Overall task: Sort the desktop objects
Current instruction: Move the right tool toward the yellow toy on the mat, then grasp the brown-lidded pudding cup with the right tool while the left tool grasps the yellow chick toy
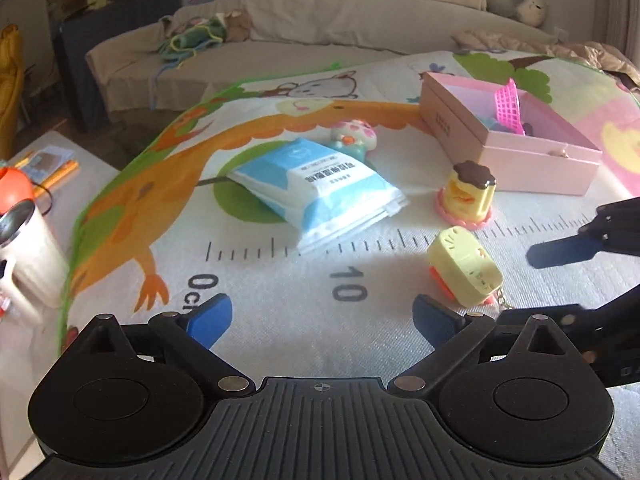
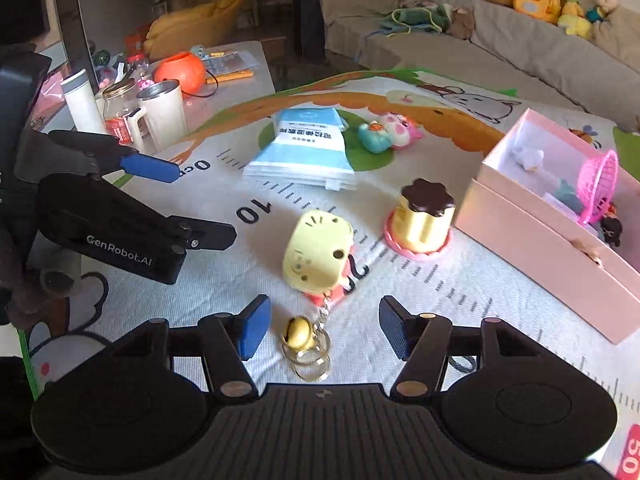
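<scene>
Nearest the right wrist camera, a small gold bell on brass key rings [image 2: 306,344] is seen lying between the jaws of the right gripper [image 2: 325,330], which stand partly open and hold nothing. By a short chain it is joined to a pale yellow plastic toy with an orange base [image 2: 318,254], tipped on its side on the printed play mat [image 2: 256,276] that covers the bench. If the jaws are closed on the rings alone, the toy could be left swinging and might be dropped short of the open pink cardboard box [image 2: 532,236] to the right. A yellow pudding-shaped toy with a brown lid on a pink base [image 2: 420,220], standing just beside, could be knocked over by a wide sweep. The left gripper [image 1: 322,316] is held wide open and empty; a blue-and-white wipes packet [image 1: 316,188] lies beyond it.
</scene>
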